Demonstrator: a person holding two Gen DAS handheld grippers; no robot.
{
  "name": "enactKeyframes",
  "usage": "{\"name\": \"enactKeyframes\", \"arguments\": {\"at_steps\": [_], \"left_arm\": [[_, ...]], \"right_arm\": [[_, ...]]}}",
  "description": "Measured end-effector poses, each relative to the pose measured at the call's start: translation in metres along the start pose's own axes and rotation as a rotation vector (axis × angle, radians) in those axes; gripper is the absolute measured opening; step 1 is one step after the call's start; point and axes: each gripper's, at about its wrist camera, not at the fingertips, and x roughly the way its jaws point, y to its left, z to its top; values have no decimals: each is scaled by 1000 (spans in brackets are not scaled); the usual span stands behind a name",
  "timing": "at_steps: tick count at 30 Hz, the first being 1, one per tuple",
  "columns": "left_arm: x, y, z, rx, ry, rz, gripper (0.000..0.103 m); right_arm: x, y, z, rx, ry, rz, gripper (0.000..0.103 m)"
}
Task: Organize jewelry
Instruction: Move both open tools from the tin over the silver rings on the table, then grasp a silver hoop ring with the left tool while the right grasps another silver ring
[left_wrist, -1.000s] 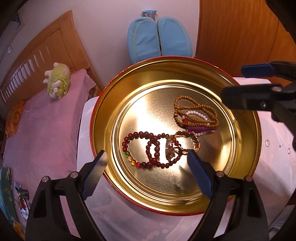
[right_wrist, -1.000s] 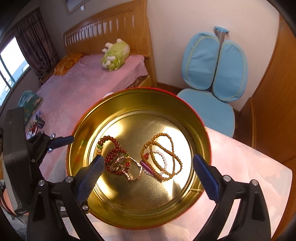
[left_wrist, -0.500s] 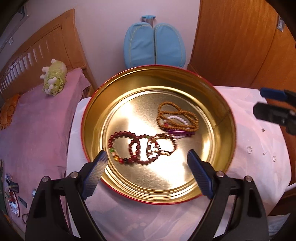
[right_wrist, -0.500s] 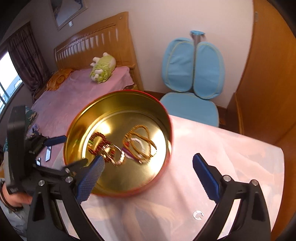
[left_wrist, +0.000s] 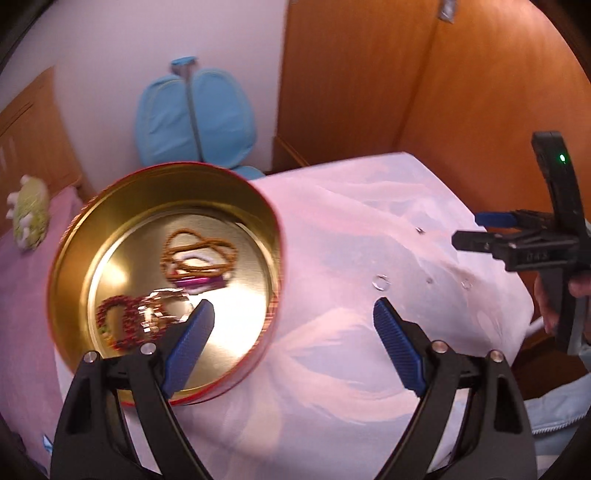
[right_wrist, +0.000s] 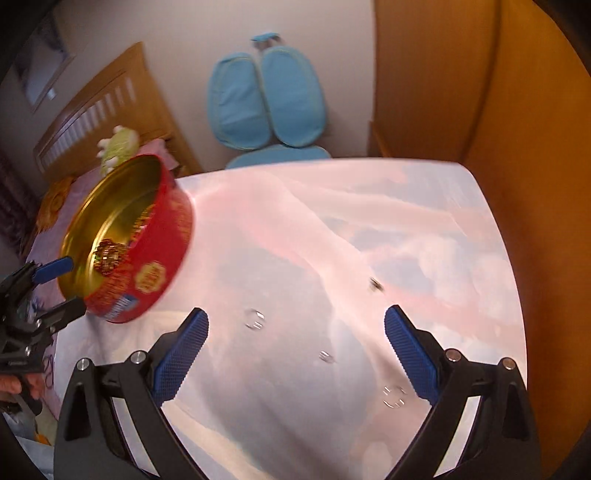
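Change: both cameras have swung away from the tin (left_wrist: 275, 236), previously centred, toward the table's right half; judged as a shift to the loose pieces.
Tin: red-walled, gold inside, at the table's left edge; beaded bracelets (left_wrist: 199, 254) lie inside.
Loose pieces: ring (right_wrist: 255, 318), smaller ring (right_wrist: 327, 356) and another ring (right_wrist: 393, 396) on the pink cloth (right_wrist: 406, 229), well apart; dark item (right_wrist: 376, 285) blurred, unidentifiable.
Left gripper (left_wrist: 293, 334): jaws wide apart, empty.
Right gripper (right_wrist: 295, 349): jaws wide apart, empty, above the rings.
Obstructions: cloth folds; none between fingers and rings.
Surroundings: blue chair (right_wrist: 267, 96), bed (left_wrist: 22, 258).
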Motion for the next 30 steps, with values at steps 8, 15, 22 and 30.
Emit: {"name": "enactKeyframes", "arguments": {"at_steps": [8, 15, 22, 30], "left_arm": [[37, -65, 11, 184, 70, -69, 85], [89, -87, 2, 221, 128, -117, 85], [128, -83, 11, 206, 137, -100, 85], [154, -79, 15, 208, 122, -116, 85]], "right_arm": [[-2, -48, -32, 118, 28, -57, 97], [11, -69, -60, 176, 68, -79, 97], [29, -80, -85, 218, 83, -121, 97], [41, -81, -94, 159, 50, -170, 94]]}}
